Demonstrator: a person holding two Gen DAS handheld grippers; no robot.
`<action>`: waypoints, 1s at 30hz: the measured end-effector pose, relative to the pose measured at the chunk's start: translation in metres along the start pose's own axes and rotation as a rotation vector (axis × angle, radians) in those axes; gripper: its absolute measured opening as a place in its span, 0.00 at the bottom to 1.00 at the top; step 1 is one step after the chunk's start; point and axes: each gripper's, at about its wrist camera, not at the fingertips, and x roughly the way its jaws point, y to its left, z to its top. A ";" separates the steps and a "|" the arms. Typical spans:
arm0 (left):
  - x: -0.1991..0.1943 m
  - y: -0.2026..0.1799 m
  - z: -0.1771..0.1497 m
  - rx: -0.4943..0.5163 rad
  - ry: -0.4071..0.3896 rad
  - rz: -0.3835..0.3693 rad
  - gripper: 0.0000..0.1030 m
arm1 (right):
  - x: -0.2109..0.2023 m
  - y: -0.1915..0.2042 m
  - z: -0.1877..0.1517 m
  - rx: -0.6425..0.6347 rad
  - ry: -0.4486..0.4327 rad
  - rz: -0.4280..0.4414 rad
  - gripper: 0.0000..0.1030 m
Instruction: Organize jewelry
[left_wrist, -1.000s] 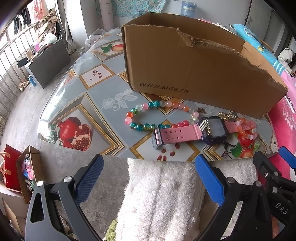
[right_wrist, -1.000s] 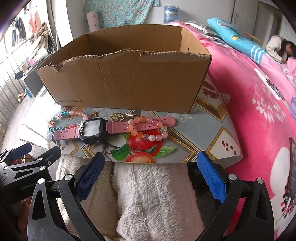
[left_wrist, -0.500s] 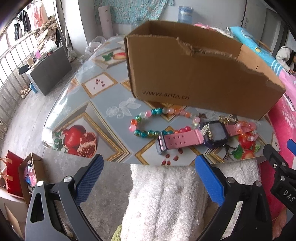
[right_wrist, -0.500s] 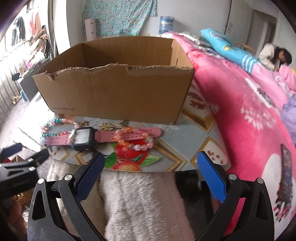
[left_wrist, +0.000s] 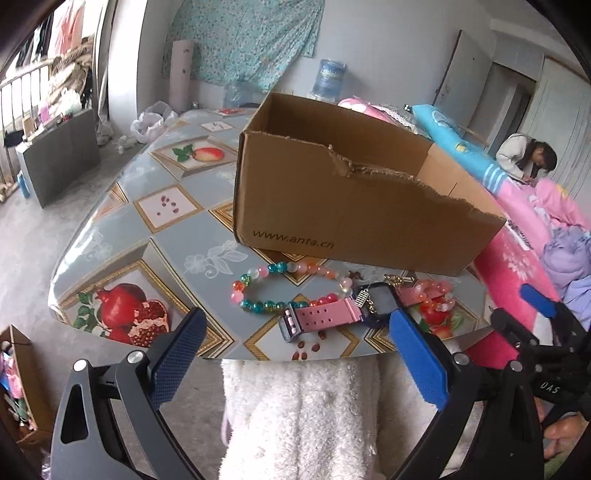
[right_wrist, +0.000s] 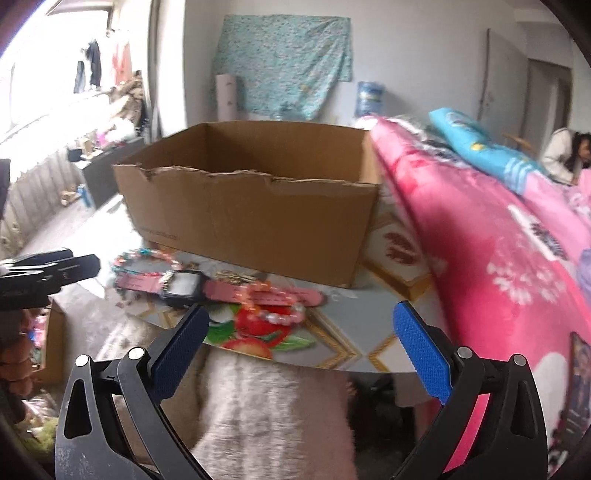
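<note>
Fruit-patterned table (left_wrist: 122, 206) carries a cardboard box (left_wrist: 332, 206); along its near edge lie a bead bracelet (left_wrist: 258, 291) and pink watch (left_wrist: 332, 312), blurred from the right. Both grippers (left_wrist: 295, 350) (right_wrist: 303, 339) hover, jaws spread.

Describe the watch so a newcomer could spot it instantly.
Find the big cardboard box printed www.anta.cn on the fruit-patterned table. Jewelry lies in front of its near wall. The watch is the only strap there: flat pink band with holes, dark square face, between two bead bracelets.

The left black claw with blue pads (left_wrist: 295, 350) is wide open and holds nothing. The right black claw with blue pads (right_wrist: 301, 345) is wide open and empty too.
</note>
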 end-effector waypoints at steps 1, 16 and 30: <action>0.002 0.001 0.000 0.000 0.006 -0.004 0.94 | 0.002 0.003 0.001 -0.013 -0.002 0.020 0.89; 0.019 -0.002 -0.008 0.149 -0.018 0.062 0.88 | 0.060 0.055 0.026 -0.170 0.116 0.334 0.48; 0.047 -0.015 -0.016 0.243 0.004 0.044 0.37 | 0.088 0.084 0.032 -0.302 0.207 0.398 0.28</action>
